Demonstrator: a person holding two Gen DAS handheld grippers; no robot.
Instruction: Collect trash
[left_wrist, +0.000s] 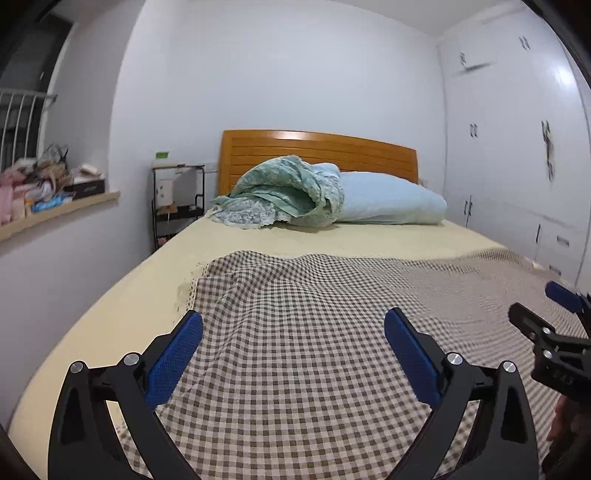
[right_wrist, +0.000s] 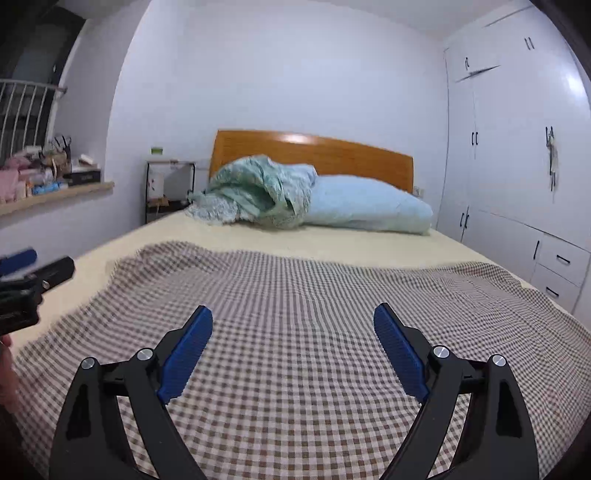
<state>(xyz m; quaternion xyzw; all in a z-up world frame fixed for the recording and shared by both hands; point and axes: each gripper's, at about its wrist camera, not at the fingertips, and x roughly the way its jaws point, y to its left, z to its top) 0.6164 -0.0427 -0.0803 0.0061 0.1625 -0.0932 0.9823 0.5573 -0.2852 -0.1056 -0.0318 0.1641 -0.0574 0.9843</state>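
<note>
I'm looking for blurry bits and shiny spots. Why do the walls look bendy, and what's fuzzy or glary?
Both views are fisheye, so walls and the bed bulge. Left wrist view: the wardrobe is smeared, the headboard has a bright glare streak, and the right hand-held gripper is blurred at the edge. Right wrist view: same glare on the headboard, and the left hand-held gripper is fuzzy.

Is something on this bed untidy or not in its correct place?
Yes. A green quilt lies crumpled in a heap near the headboard, partly over the light blue pillow. The checkered cloth is wrinkled and covers only the near part of the bed. No obvious trash shows on the bed.
</note>
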